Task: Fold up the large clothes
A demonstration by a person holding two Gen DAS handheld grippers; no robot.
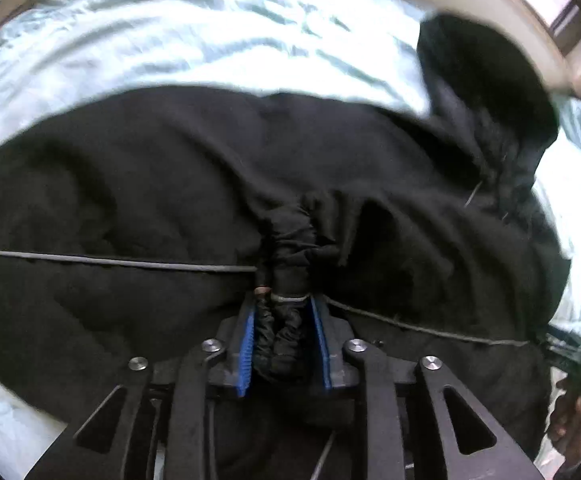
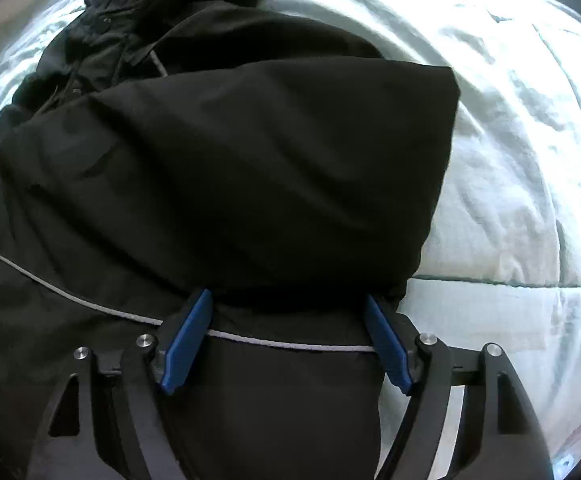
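A bed [image 1: 210, 28] with a rumpled pale mint quilt carries everything; in the left wrist view a cream wall [image 1: 502, 8] curves past its far edge, with a strip of window [image 1: 566, 20] at the upper right.

A large black jacket [image 1: 130, 184] lies spread across the quilt, its matte fabric creased and crossed by a thin grey piping line [image 1: 110, 260]. In the left wrist view its long axis runs side to side, and the hood [image 1: 486, 80] rises at the upper right. In the right wrist view a folded panel of the jacket [image 2: 250, 160] lies over the rest, with the collar end toward the upper left.

The left gripper [image 1: 283, 340] is closed narrow, pinching a gathered elastic cuff [image 1: 290, 240] between its blue pads [image 1: 246, 352]. The right gripper [image 2: 290, 340] stands wide apart, its blue pads [image 2: 186, 344] either side of the jacket's near edge, clamping nothing.
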